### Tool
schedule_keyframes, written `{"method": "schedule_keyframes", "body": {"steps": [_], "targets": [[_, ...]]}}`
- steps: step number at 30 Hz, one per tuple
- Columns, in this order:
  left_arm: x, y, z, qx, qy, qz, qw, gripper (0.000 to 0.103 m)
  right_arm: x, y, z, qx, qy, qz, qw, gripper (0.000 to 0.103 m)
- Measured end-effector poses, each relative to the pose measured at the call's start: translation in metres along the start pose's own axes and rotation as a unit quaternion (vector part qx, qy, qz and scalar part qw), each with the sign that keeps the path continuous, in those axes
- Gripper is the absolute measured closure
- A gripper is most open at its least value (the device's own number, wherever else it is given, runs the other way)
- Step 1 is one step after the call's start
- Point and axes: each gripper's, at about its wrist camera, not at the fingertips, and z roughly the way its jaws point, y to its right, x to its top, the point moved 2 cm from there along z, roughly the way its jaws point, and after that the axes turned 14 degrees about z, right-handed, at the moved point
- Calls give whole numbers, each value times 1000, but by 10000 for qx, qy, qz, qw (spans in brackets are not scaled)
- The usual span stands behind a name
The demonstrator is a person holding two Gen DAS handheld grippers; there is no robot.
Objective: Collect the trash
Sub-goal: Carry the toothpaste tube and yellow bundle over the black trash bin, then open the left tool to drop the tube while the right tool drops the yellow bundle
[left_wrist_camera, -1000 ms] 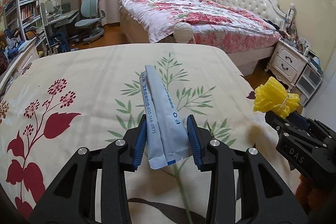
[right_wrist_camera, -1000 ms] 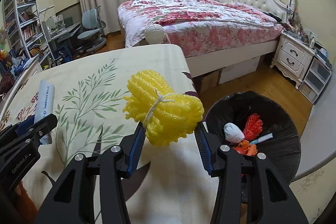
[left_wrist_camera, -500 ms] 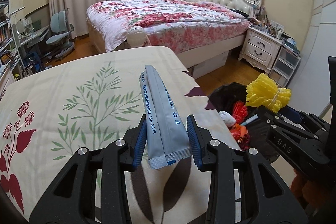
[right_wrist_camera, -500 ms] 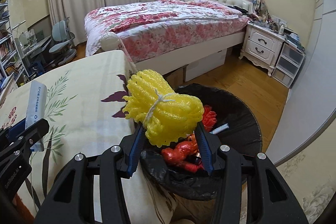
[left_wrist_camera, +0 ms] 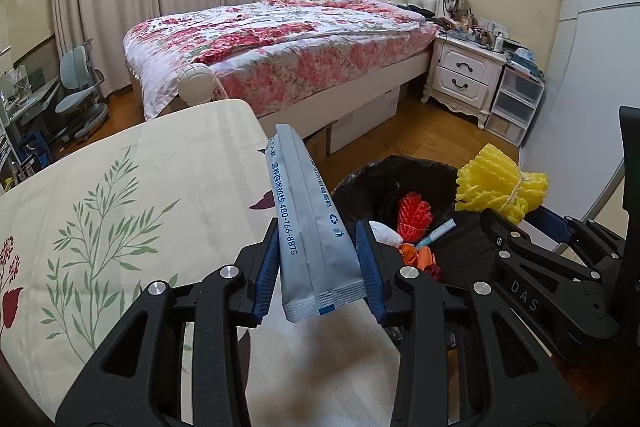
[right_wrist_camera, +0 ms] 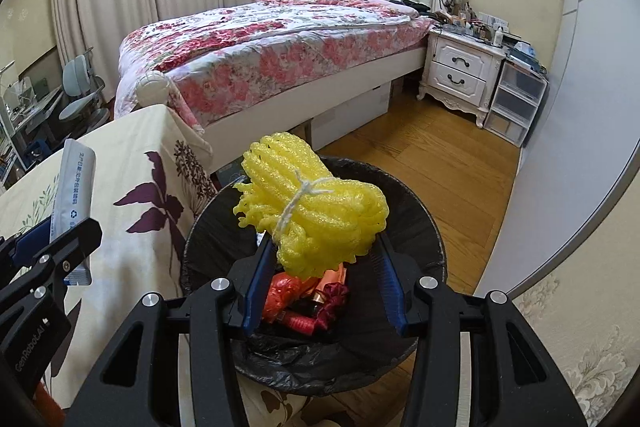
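Two grippers each carry one piece of trash. The left gripper (left_wrist_camera: 318,267) has its fingers clamped on one grey-blue sachet (left_wrist_camera: 308,223), held over the edge of the floral-clothed worktop (left_wrist_camera: 120,187), just beside the bin. The right gripper (right_wrist_camera: 322,281) has its fingers closed on one yellow foam-net bundle (right_wrist_camera: 316,211), directly above the one black-lined trash bin (right_wrist_camera: 416,227), which holds red and orange scraps.

Grey packet (left_wrist_camera: 308,223): "400-166-8875", recycling symbol, Chinese characters. Right gripper (left_wrist_camera: 505,215) body: "DAS". Left gripper (right_wrist_camera: 60,243) body: "GenRobot.AI".
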Motion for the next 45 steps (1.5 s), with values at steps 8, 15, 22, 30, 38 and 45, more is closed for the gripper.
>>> {"method": "schedule_keyframes", "body": {"steps": [8, 15, 22, 30, 38, 45], "targets": [[10, 15, 22, -10, -21, 215, 9998, 67, 6, 15, 17, -108, -38, 183, 9998, 55], [10, 20, 37, -31, -192, 265, 9995, 67, 5, 16, 28, -223, -67, 171, 9996, 55], [11, 21, 45, -61, -286, 294, 9991, 66, 3, 17, 32, -319, -67, 171, 9993, 54], [13, 21, 49, -113, -331, 307, 9989, 63, 4, 21, 37, -378, -108, 228, 9990, 41], [12, 19, 46, -66, -278, 284, 9992, 41, 6, 25, 34, -493, -20, 260, 9984, 32], [9, 12, 40, 39, -220, 153, 9996, 24, 8, 30, 27, -605, 65, 300, 9977, 26]]}}
